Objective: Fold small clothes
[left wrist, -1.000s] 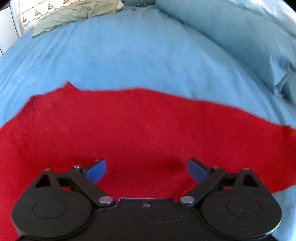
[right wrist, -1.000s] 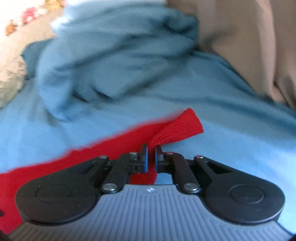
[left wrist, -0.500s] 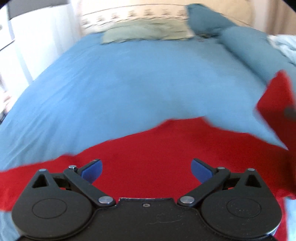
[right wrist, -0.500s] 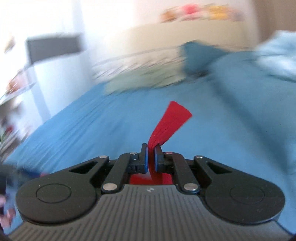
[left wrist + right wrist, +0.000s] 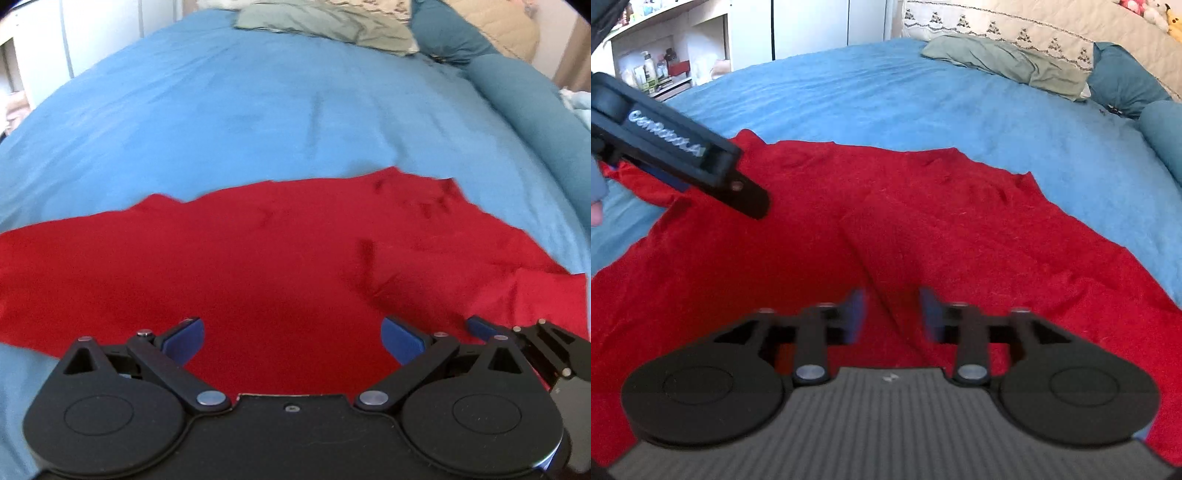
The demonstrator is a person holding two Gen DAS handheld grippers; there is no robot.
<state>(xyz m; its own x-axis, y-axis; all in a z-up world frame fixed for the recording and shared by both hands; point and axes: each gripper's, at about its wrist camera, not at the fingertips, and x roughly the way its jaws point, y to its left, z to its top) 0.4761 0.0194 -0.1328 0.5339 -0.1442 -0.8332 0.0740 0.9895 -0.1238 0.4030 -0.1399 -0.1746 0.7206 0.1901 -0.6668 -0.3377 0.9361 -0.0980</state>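
Observation:
A red garment (image 5: 266, 258) lies spread on the blue bedspread (image 5: 236, 110); it also fills the right wrist view (image 5: 923, 229), with a fold line down its middle. My left gripper (image 5: 291, 336) is open and empty just above the cloth. My right gripper (image 5: 892, 314) is open, its blurred blue pads (image 5: 855, 310) over the fold. The right gripper's tip shows at the lower right of the left wrist view (image 5: 517, 339). The left gripper's body (image 5: 676, 147) crosses the upper left of the right wrist view.
A green pillow (image 5: 1004, 62) and teal cushions (image 5: 1123, 85) lie at the bed's head. A long teal bolster (image 5: 535, 122) runs along the right side. White shelves with bottles (image 5: 653, 70) stand beyond the bed's left edge.
My right gripper carried the red sleeve across over the garment and has opened, letting it go. The left gripper stayed open and swung its view toward the bed's head.

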